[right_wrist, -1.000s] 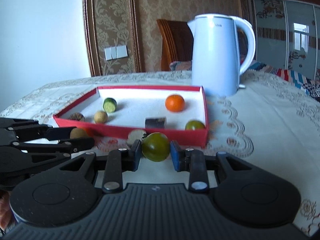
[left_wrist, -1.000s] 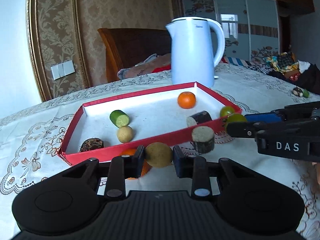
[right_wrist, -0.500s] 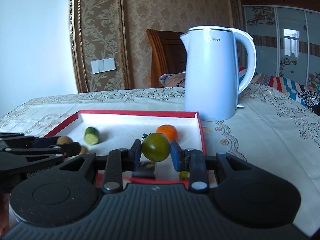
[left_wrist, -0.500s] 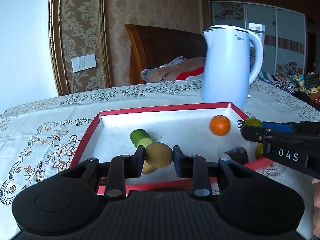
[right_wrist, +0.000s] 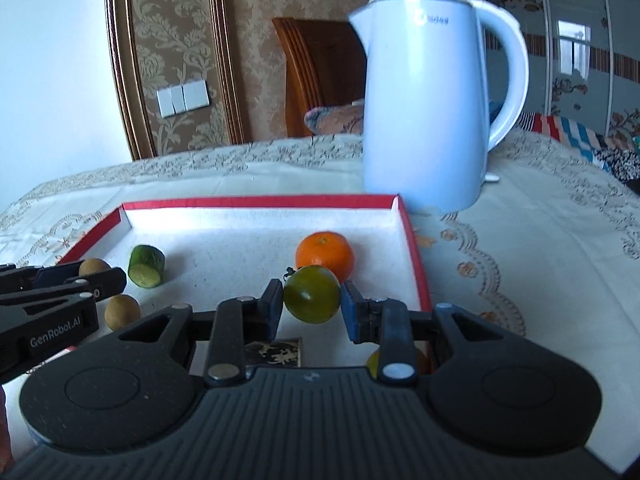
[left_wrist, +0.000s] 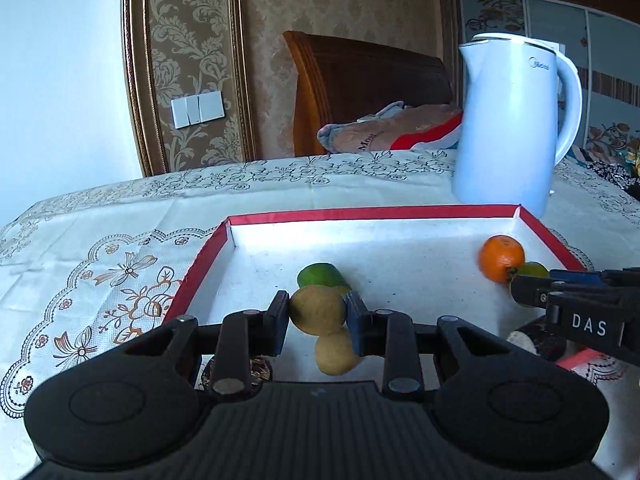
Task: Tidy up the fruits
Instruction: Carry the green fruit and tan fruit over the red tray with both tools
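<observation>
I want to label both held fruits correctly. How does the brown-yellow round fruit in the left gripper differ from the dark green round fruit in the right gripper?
The brown-yellow round fruit is matte and speckled; the dark green round fruit is glossy. The green one has a small stem; the brown one shows none. Both are clamped between shut jaws, above the red-rimmed white tray.

One red tray [right_wrist: 414,248], one white kettle [right_wrist: 428,112] and one orange [right_wrist: 325,254]. One cucumber piece [right_wrist: 146,266] — plus two green tomatoes [right_wrist: 312,294]. Two small brown round fruits [left_wrist: 318,310] — one held.
</observation>
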Demonstrator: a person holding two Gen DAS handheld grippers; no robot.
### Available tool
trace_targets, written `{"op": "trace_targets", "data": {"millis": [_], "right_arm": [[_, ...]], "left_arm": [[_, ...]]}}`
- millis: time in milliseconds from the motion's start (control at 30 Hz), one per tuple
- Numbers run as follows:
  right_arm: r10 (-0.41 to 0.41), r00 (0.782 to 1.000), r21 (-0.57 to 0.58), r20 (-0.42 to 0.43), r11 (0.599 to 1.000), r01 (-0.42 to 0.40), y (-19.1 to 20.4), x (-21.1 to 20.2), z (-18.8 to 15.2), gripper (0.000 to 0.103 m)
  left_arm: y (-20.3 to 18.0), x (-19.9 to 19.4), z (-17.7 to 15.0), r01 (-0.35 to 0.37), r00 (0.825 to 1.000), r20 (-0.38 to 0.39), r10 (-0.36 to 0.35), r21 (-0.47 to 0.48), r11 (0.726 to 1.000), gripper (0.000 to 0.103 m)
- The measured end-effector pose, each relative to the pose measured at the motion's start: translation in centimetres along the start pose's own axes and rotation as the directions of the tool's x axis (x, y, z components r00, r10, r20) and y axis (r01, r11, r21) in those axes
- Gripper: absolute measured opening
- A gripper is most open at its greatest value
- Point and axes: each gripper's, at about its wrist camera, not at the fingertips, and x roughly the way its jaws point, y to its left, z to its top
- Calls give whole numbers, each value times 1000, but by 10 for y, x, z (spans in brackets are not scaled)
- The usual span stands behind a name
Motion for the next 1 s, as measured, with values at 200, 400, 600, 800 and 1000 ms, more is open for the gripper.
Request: {"op": "trace_targets", "data": {"millis": [200, 400, 600, 800, 1000], "right_arm": [[2, 1000, 14, -26, 1000, -2, -3, 6, 1, 30], [-11, 999, 3, -39, 1000, 11, -1, 15, 2, 30], [-30, 999, -15, -28, 999, 30, 4, 23, 5, 30], [-62, 998, -52, -12, 997, 61, 13, 26, 4, 30], [-66, 998, -52, -6, 997, 65, 14, 28, 3, 30]], "left_arm": [[0, 11, 1, -23, 1000, -16, 23, 4, 1000, 30], [5, 20, 4, -34, 999, -34, 33, -26, 999, 30], [12, 28, 7, -36, 998, -51, 33, -55, 998, 29], [12, 32, 8, -43, 998, -50, 40, -59, 997, 30], [15, 32, 6, -56, 998, -42, 53, -78, 995, 30]]}}
